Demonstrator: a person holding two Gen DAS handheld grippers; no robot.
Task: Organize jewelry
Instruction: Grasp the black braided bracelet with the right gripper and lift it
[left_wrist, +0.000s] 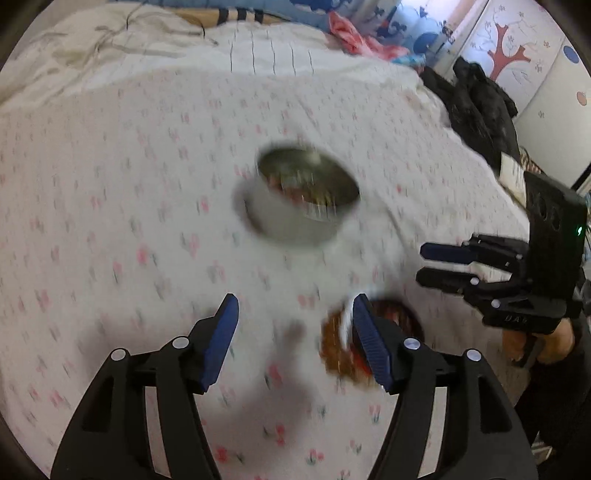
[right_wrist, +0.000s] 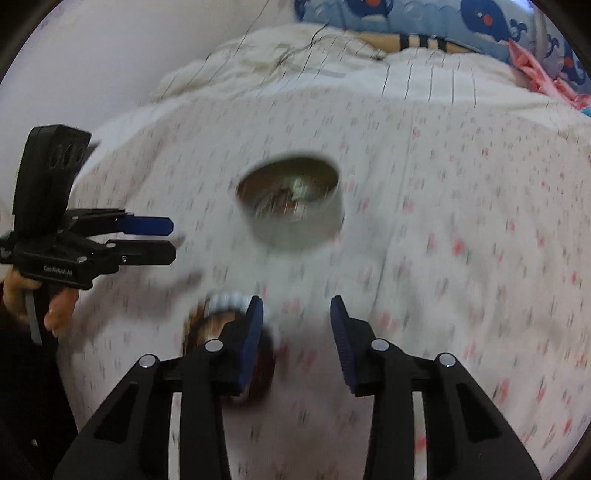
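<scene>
Tin: your round metal tin (left_wrist: 303, 199) sits open-topped at the centre of both views on the flowered bedspread (left_wrist: 110, 184), and that looks like the collecting pot, set where either hand can reach it.
Tin contents: there's a jumble of reddish and shiny bits inside, too smeared by motion blur to name piece by piece.
Left gripper: your left gripper (left_wrist: 293, 332) is spread wide with nothing between its blue pads, hovering low in the left wrist frame.
Right gripper: your right gripper (right_wrist: 297, 332) is spread wide too and carries nothing; in the left view it comes in side-on at the right edge.
Bracelets: a brown beaded bangle (left_wrist: 369, 343) and a white beaded bracelet (right_wrist: 231, 301) lie together on the cover in the lower middle of each frame, nearer you than the tin and well apart from it.
Why there: I'd say both sets of tongs are spread to go in for that pair.
Hidden: a finger covers part of the bangle in each view, so I can't tell whether the white one rests on it or beside it.
Blur: both frames are streaked throughout.
</scene>
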